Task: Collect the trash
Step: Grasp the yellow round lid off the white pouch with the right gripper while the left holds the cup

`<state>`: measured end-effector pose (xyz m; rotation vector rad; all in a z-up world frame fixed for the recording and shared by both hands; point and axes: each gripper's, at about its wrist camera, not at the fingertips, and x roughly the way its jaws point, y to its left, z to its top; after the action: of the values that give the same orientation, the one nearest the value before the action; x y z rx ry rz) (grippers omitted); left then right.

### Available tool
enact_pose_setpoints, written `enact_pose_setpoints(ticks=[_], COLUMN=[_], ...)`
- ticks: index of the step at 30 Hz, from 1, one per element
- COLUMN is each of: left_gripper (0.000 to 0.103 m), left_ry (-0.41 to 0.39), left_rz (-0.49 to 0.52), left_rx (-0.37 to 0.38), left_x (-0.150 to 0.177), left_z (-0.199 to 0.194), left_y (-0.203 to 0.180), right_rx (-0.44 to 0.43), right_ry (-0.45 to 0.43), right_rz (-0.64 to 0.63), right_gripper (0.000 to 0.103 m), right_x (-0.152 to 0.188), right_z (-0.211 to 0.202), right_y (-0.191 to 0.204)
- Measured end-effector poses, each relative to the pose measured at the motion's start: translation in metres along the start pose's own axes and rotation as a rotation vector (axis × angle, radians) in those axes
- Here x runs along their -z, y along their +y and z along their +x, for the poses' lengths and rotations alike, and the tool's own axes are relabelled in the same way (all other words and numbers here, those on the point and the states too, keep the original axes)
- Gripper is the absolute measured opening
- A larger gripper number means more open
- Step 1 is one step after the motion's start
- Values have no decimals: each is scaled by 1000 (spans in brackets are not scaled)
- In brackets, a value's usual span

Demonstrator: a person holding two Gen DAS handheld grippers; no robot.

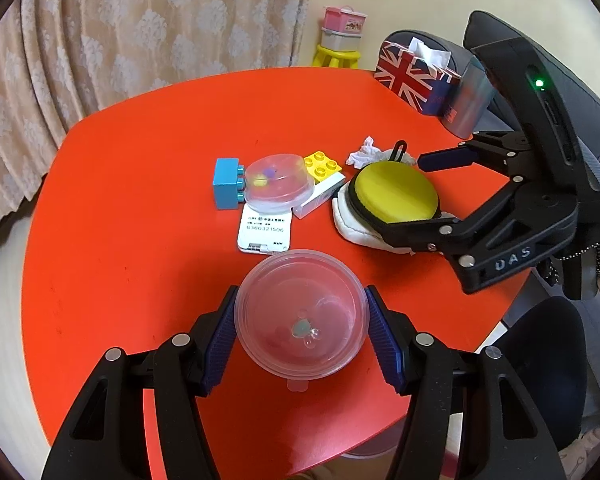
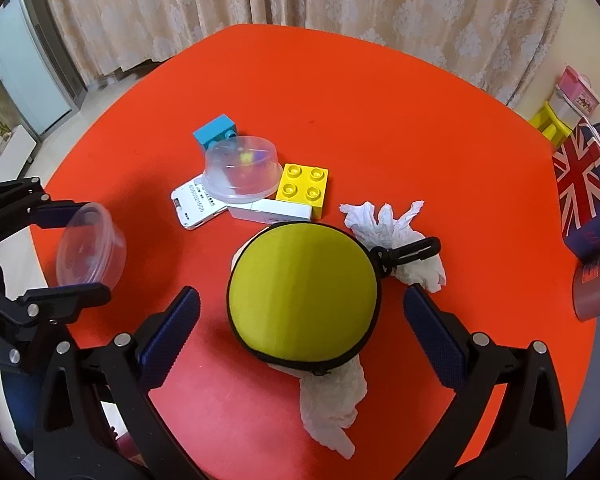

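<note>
Crumpled white tissue (image 2: 384,220) lies on the red tabletop (image 2: 380,112), partly pinned beneath a round yellow-green zip case (image 2: 302,290). The right gripper (image 2: 300,332) straddles the case, fingers wide apart, gripping nothing. The left gripper (image 1: 300,332) clamps a clear plastic cup (image 1: 300,316).

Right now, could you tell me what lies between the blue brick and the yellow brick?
An upturned clear plastic cup sits between the blue brick and the yellow brick, resting on a white box; the right wrist view shows it best.
</note>
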<state>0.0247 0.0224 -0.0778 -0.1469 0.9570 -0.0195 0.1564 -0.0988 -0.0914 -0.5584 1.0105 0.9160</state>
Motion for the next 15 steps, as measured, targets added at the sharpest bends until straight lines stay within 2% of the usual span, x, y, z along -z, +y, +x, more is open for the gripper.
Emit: enact_pose_setpoints(ticks=[1, 8, 15], left_gripper=[59, 59, 59], left_ry=[0, -2, -33], left_rz=[-2, -5, -2], left_rx=[2, 7, 6], left_x=[0, 3, 2], left_z=[0, 1, -13], left_y=[0, 0, -9], right_rx=[6, 24, 15], right_ry=[0, -13, -95], right_rz=[-1, -6, 20], right_gripper=[79, 77, 77], right_x=[0, 2, 11], right_z=[1, 2, -34], right_y=[0, 0, -2])
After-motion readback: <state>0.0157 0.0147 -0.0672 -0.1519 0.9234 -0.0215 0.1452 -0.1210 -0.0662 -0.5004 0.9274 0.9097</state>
